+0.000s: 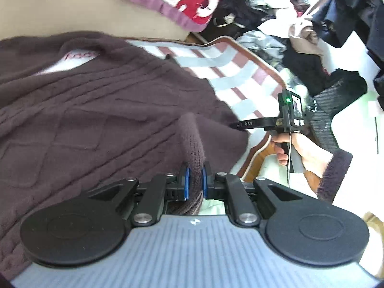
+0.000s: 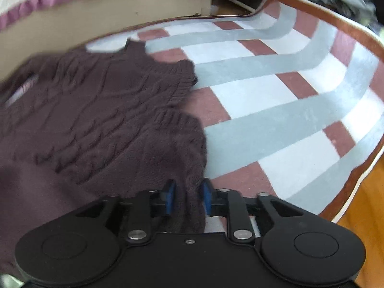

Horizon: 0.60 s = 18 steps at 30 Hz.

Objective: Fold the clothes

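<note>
Since both tools already pinch it, the brown cable-knit sweater (image 1: 100, 110) is the thing to read here. It's spread ahead of and to the left of both sets of jaws, on a checked mat (image 2: 276, 100) w/ grey, white and red-brown squares.

Left gripper (image 1: 195, 182): jaws narrow, blue pads squeezing a ribbed fold of knit that rises up between them. Right gripper (image 2: 188, 198): jaws also narrow, clamped on the sweater's edge; bare mat lies right of them. In the left view the right tool's tips reach the sweater's edge, right of the left jaws.

Handling, as a guess: thick, soft, floppy knit w/ no stiffness, so it'll sag and drape btwn the two grips. Prob. moderate weight for a garment. Fuzzy surface, so little slip in the pads, but stretchy, so pulling hard could distort it. Not fragile.

Where to hold: ribbed hem or cuff bands (image 2: 180, 84) look firmest; grab several layers deep, not just a loose edge.

Pile of dark clothes (image 1: 300, 36) sits far ahead-right of the left jaws, off the mat.
</note>
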Each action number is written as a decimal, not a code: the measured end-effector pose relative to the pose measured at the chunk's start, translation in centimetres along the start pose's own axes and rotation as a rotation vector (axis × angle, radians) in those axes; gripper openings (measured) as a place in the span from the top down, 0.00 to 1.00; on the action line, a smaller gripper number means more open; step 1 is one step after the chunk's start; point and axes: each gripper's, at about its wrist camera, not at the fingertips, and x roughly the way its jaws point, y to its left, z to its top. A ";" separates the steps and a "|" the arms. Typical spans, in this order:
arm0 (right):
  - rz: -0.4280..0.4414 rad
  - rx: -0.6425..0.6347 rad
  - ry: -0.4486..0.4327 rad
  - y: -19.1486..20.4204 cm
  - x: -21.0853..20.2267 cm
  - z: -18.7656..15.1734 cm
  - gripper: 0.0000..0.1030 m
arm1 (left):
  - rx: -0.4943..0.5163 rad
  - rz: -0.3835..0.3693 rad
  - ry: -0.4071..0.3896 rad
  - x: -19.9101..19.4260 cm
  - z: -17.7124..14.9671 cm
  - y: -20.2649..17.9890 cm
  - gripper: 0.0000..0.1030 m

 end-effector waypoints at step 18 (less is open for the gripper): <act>0.171 0.153 0.117 -0.6 -0.7 0.5 0.53 | -0.287 0.355 -0.017 -4.2 0.3 10.9 0.97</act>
